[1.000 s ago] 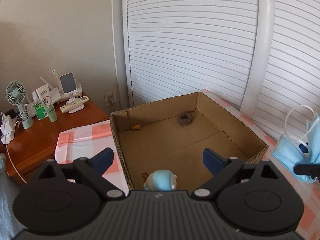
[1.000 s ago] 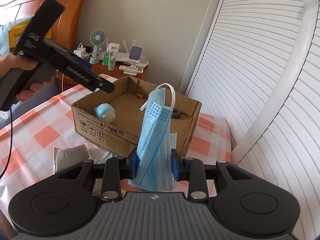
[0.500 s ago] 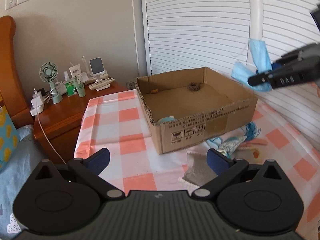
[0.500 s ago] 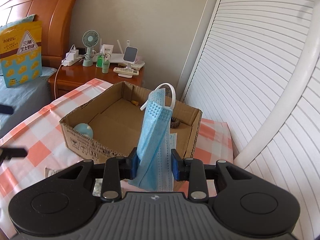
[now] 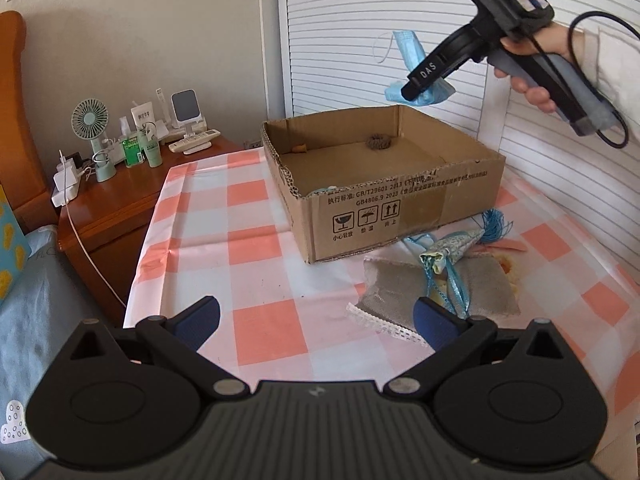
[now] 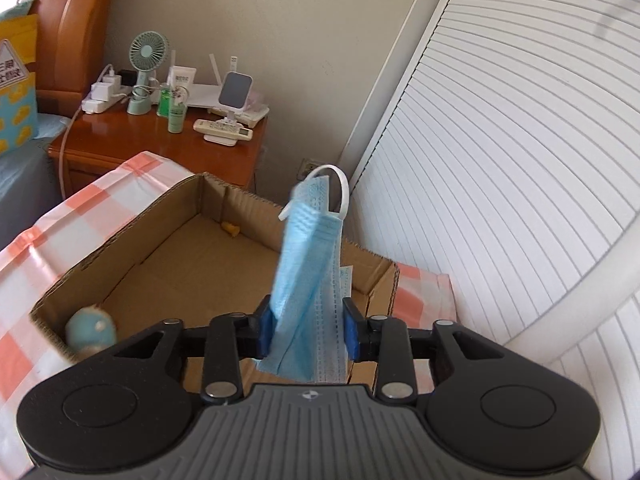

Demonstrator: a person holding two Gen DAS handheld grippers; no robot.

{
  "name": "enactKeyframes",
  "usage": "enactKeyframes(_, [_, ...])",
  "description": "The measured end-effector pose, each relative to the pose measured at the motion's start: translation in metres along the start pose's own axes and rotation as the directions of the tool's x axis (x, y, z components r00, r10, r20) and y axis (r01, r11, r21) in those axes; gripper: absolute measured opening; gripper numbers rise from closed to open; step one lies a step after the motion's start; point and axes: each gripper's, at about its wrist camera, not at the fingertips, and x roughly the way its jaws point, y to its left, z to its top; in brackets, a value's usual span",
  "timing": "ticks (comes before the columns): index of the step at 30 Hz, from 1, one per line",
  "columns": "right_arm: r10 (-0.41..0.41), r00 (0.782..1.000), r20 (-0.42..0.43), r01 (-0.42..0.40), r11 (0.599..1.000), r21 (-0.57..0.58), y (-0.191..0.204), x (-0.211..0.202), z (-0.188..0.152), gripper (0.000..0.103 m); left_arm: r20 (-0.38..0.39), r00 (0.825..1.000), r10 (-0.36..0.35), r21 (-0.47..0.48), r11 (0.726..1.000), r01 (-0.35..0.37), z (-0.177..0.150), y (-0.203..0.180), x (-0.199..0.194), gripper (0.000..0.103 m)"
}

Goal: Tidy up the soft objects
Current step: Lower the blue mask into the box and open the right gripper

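Right gripper point(image 6: 307, 330) fingers are opening around the face mask point(image 6: 310, 264) above the cardboard box point(image 5: 404, 208); left gripper point(image 5: 316, 322) fingers spread wide over bare bench point(image 5: 256, 240) near its left edge.

My cardboard box point(image 5: 400, 200) stands on the table point(image 5: 256, 240) — the nightstand point(image 5: 132, 188) is left of it, the pouch point(image 5: 440, 292) before it, the hair tie point(image 5: 379, 143) inside.

Soft, even daylight, bright on the white louvred doors point(image 5: 380, 32); shadows faint. Strong fisheye bending and dark corners in both views. Right wrist view slightly motion-blurred at the cardboard box point(image 6: 132, 248); left view sharp.
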Motion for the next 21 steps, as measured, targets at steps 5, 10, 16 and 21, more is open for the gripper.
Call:
enactKeyframes(5, [-0.025,0.999,-0.024,0.025,0.999,0.027,-0.005,0.029,0.016,0.087,-0.018,1.000,0.005,-0.015,1.000,-0.005,-0.004,0.006,0.003,0.102])
enactKeyframes(10, [-0.021,0.999,-0.049,0.023,0.999,0.042,0.000,0.033,0.007,0.092,-0.027,1.000,0.007,-0.016,1.000,-0.007,-0.006,0.007,0.002,0.102])
enactKeyframes(16, [-0.024,0.999,-0.047,0.026,0.999,0.041,0.008,0.009,-0.004,0.099,-0.019,1.000,-0.006,-0.010,1.000,0.005,-0.006,0.000,-0.008,0.102])
enactKeyframes(21, [-0.022,1.000,-0.022,0.023,0.998,0.051,0.011,-0.017,-0.015,0.102,-0.017,1.000,0.008,0.012,1.000,-0.008,-0.007,-0.007,-0.017,0.102])
